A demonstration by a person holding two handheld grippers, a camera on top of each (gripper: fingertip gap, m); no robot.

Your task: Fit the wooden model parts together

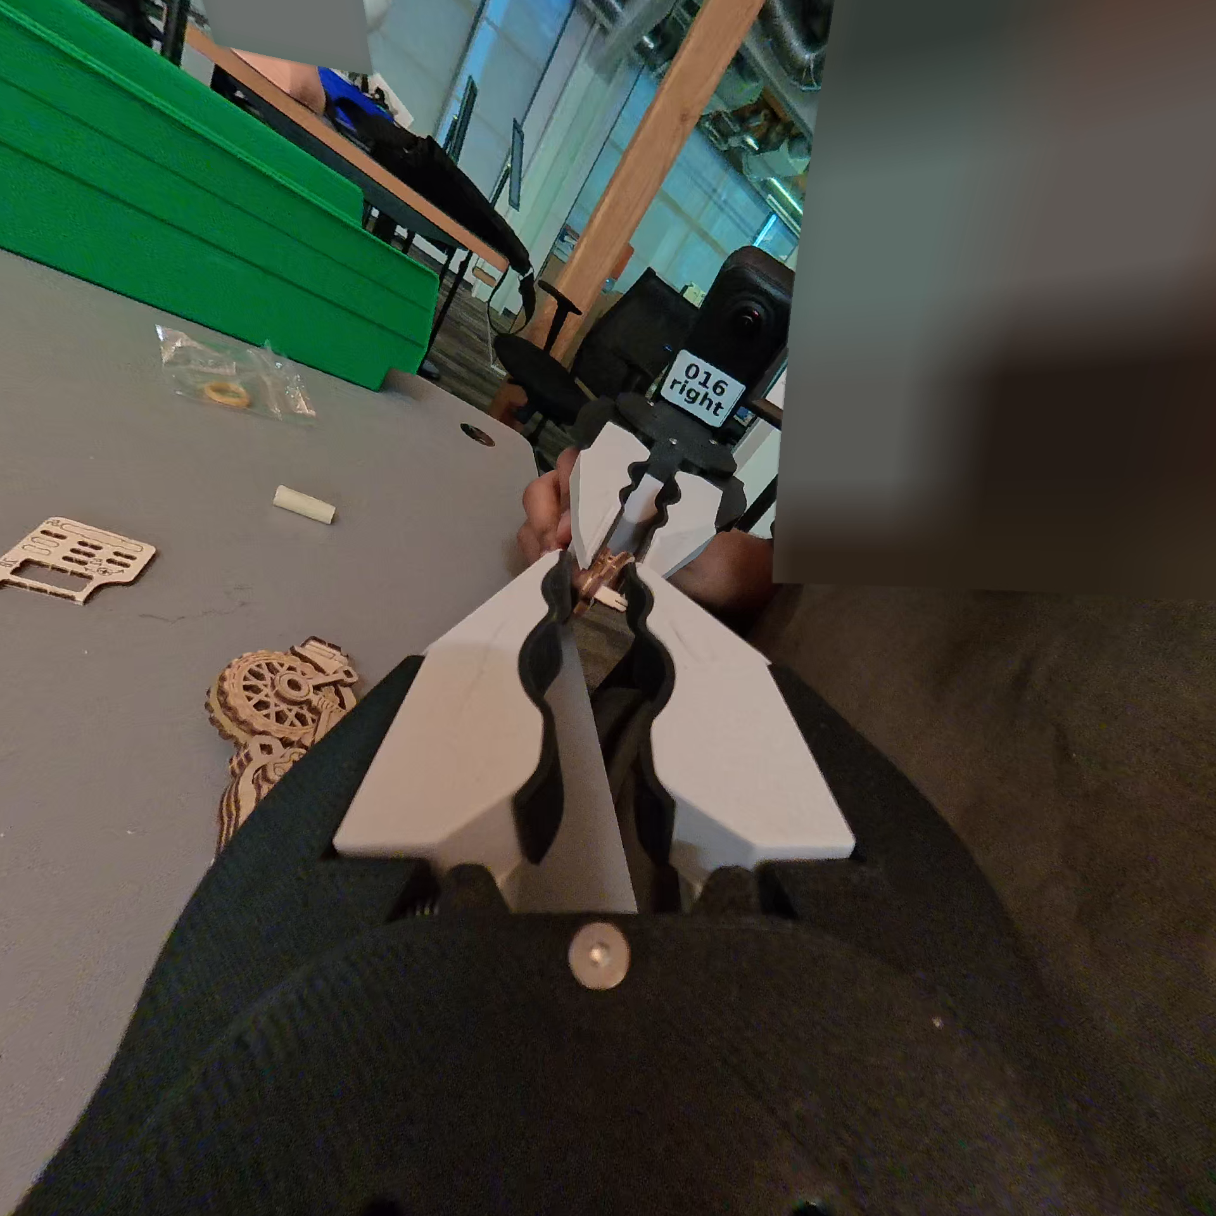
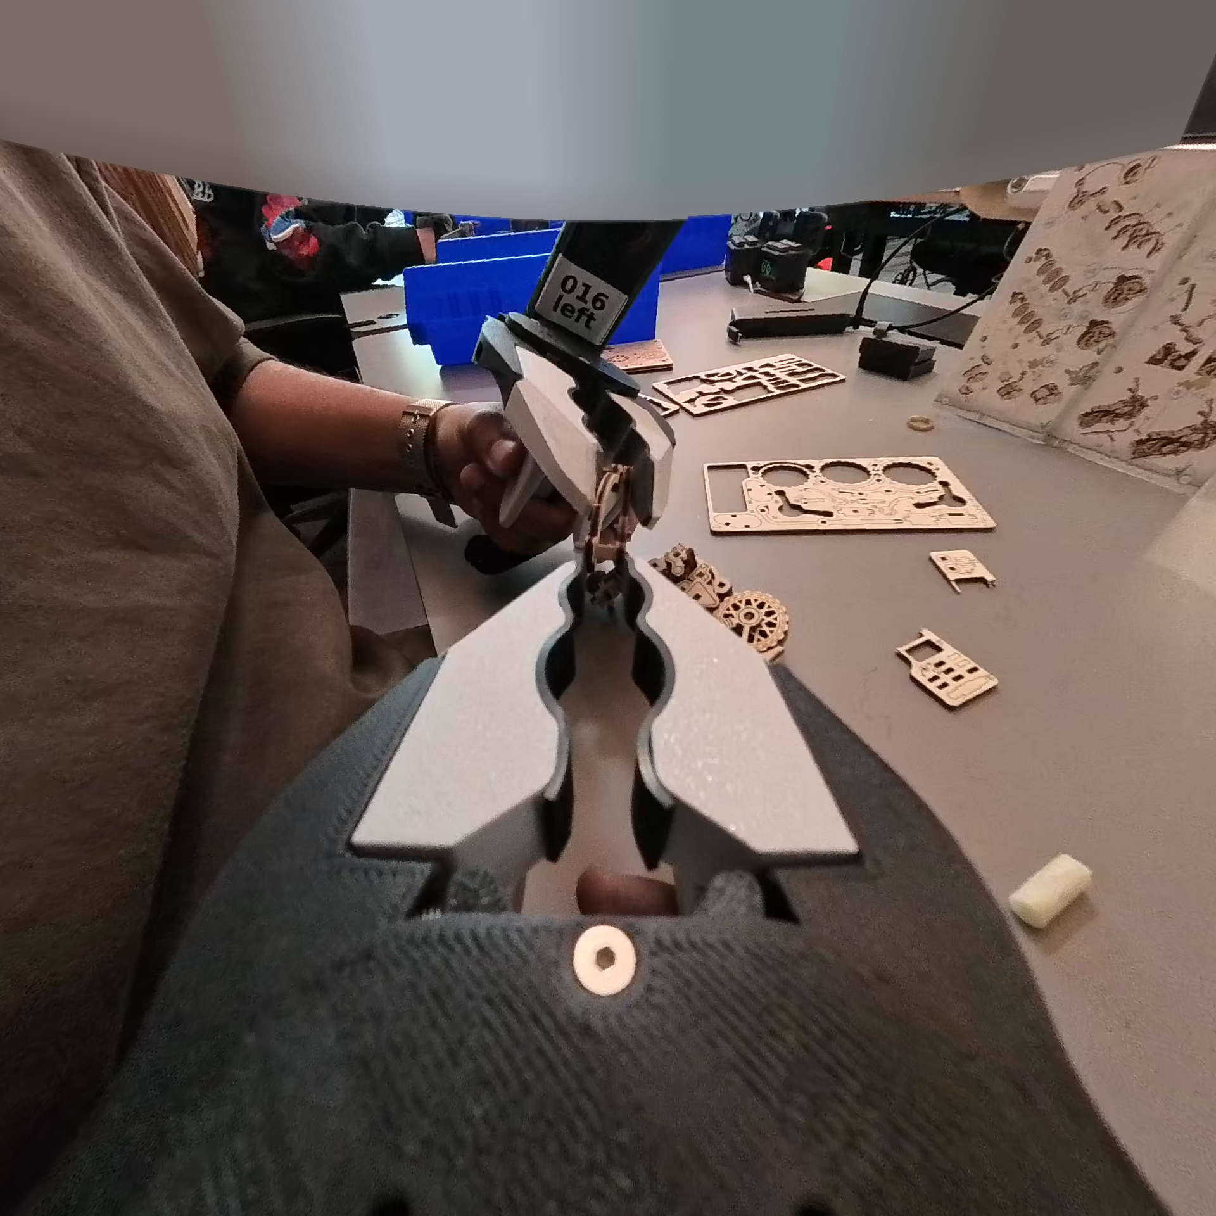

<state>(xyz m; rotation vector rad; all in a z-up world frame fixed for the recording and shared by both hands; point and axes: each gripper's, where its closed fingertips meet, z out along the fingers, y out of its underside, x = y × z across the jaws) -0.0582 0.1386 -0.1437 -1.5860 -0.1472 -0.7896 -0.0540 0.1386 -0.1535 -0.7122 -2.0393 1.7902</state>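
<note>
Both grippers, left gripper (image 1: pixel 595 582) and right gripper (image 2: pixel 602 582), clamp wooden part (image 2: pixel 608 510) mid-air beyond table edge (image 2: pixel 421 592).

Each gripper is built alike: the left gripper (image 1: pixel 595 582) and the right gripper (image 2: pixel 602 579) have a broad black printed body with a ribbed, layered texture and a round silver screw set in the middle near the camera. Two pale grey, faceted fingers (image 2: pixel 717 717) taper forward from the body, each lined on its inner face with a wavy black pad. A black camera housing with a small white label sits above each one. The person wears a loose olive-brown short-sleeved shirt (image 2: pixel 118 526) and a woven metallic wristband (image 2: pixel 418 444)
</note>
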